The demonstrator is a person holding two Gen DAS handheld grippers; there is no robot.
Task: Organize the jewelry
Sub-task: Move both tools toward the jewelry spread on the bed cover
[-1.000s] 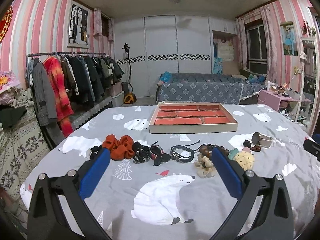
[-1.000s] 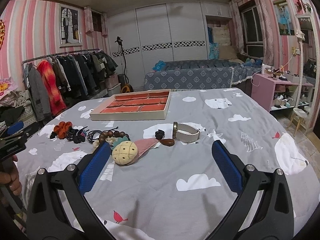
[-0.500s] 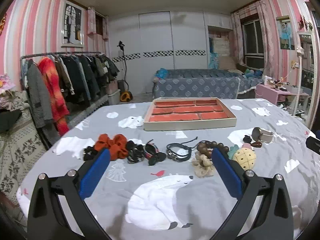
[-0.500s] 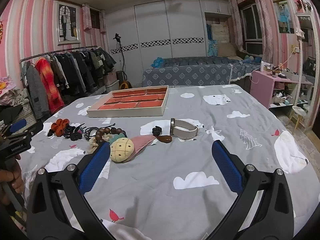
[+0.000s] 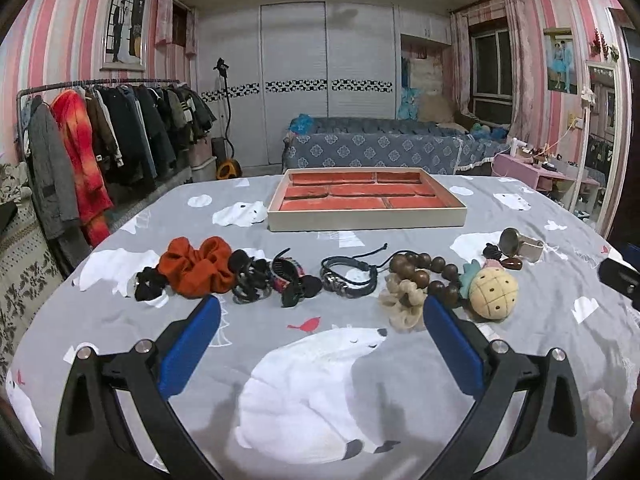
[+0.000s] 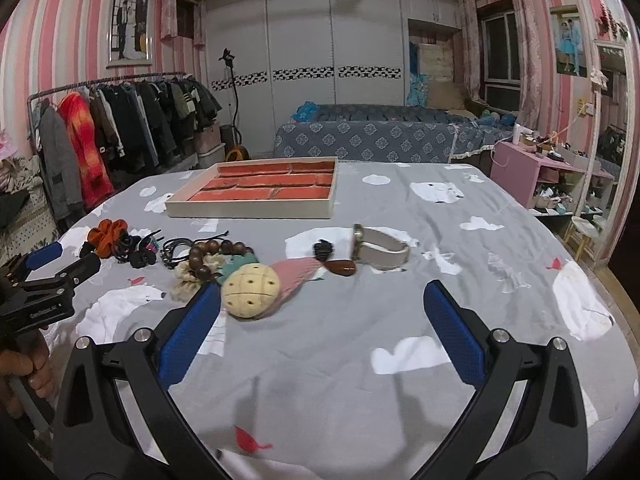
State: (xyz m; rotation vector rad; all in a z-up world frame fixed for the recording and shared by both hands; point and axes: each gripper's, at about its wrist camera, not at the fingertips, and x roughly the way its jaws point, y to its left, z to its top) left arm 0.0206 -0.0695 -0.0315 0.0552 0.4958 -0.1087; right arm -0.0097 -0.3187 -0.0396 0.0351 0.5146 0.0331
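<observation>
- Your left gripper (image 5: 320, 320): fingers wide, empty, above the desk (image 5: 320, 400).
- Your right gripper (image 6: 320, 316): fingers wide, empty.
- Jewelry row (image 5: 348, 276) lies just ahead; tray (image 5: 366, 222) behind it.

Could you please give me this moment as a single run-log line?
left gripper: open, empty | right gripper: open, empty | tray: compartments empty | orange scrunchie, wooden bead bracelet, watch: on table, unsorted

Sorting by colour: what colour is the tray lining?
Orange-red lining; clearest in the left wrist view.
</observation>
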